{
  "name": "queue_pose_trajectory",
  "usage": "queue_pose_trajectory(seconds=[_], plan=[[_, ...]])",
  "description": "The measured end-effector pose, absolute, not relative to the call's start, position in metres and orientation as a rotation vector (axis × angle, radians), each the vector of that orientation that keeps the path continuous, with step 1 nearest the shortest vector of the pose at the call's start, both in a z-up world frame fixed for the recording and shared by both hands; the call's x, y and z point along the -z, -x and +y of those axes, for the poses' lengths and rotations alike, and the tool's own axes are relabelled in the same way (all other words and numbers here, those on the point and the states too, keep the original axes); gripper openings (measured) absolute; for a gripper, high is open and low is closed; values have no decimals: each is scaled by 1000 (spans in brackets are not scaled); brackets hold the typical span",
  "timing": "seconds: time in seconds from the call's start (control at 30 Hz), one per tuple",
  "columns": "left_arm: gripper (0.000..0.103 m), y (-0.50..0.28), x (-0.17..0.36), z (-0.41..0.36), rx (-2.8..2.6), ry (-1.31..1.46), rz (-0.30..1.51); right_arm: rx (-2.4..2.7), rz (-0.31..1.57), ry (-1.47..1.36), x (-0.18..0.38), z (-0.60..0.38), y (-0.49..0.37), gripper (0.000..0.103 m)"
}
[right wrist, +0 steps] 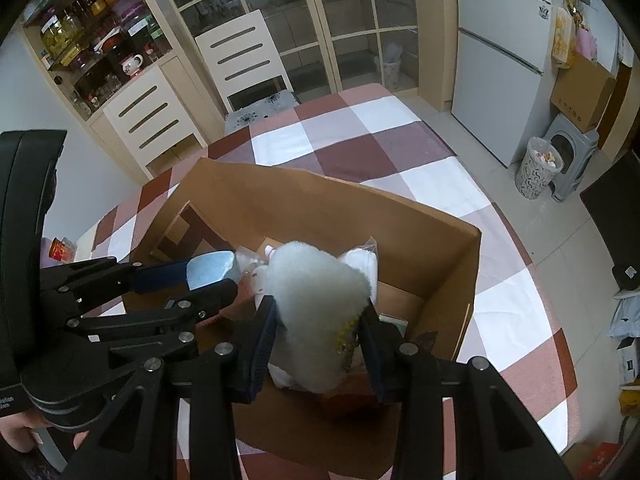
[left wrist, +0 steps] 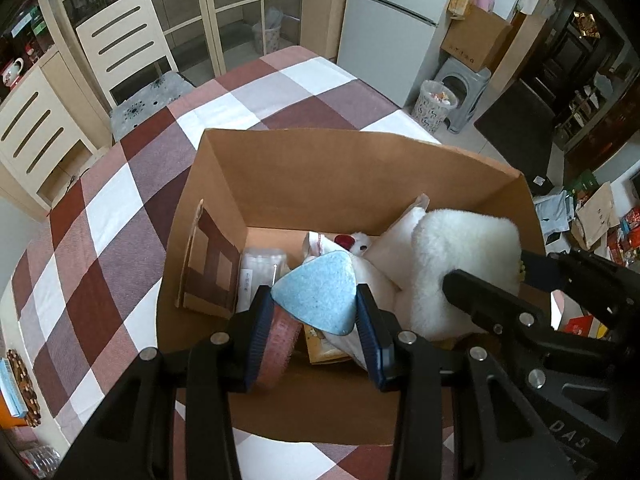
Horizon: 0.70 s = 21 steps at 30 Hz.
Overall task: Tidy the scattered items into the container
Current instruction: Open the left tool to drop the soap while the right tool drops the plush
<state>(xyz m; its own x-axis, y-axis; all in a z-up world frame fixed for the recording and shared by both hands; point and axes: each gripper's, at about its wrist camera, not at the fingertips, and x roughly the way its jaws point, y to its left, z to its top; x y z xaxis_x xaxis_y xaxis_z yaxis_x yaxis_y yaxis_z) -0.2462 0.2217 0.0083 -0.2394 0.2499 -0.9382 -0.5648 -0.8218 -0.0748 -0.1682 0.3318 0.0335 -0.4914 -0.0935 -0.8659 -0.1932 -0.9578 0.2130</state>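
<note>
Above the open brown cardboard box (left wrist: 320, 168) that stands on the table with the red, white and grey checked cloth (left wrist: 100, 220), both tongs are over the inside of the box. The left gripper (left wrist: 314, 320) is clenched on a light blue rounded triangular sponge pad (left wrist: 318, 294), which sits between its 2 blue-padded fingers (left wrist: 260, 328), above the other things in the box. The right gripper (right wrist: 320, 332) is grasping a white fluffy plush toy (right wrist: 320, 300), which is also over the box, just beside the blue pad. Inside the box lie a clear plastic pack of cotton swabs (left wrist: 262, 264), a pink round roll (left wrist: 280, 344) near the front wall, and a small folded cardboard piece (left wrist: 210, 264) that leans on the left wall. Behind the table stands a cream wooden chair (left wrist: 128, 44), and a white refrigerator (left wrist: 392, 28) is at the right.
</note>
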Motion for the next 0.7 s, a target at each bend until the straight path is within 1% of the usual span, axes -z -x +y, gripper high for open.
queue_pose_trajectory(seconds=[0.1,0.17,0.2,0.23,0.33,0.47,0.57,0.6,0.7], plan=[[42,246,-7,222,-2092,1512,397,-2623,442,1550,-33,333,170,42],[44,245,-8,223,-2099,1507,402,-2621,451,1545,-33,334,170,43],[48,245,-9,222,-2104,1503,404,-2621,456,1543,-33,335,170,45],[52,245,-10,221,-2112,1497,405,-2619,459,1539,-34,335,171,45],[60,244,-15,218,-2122,1483,395,-2614,472,1527,-35,338,171,45],[64,243,-24,215,-2136,1461,392,-2599,510,1509,-40,344,172,49],[73,239,-32,212,-2150,1443,393,-2599,516,1493,-49,346,169,52],[78,238,-35,211,-2159,1434,397,-2602,519,1486,-52,346,167,53],[83,229,-44,209,-2180,1412,410,-2600,525,1466,-63,346,160,53]])
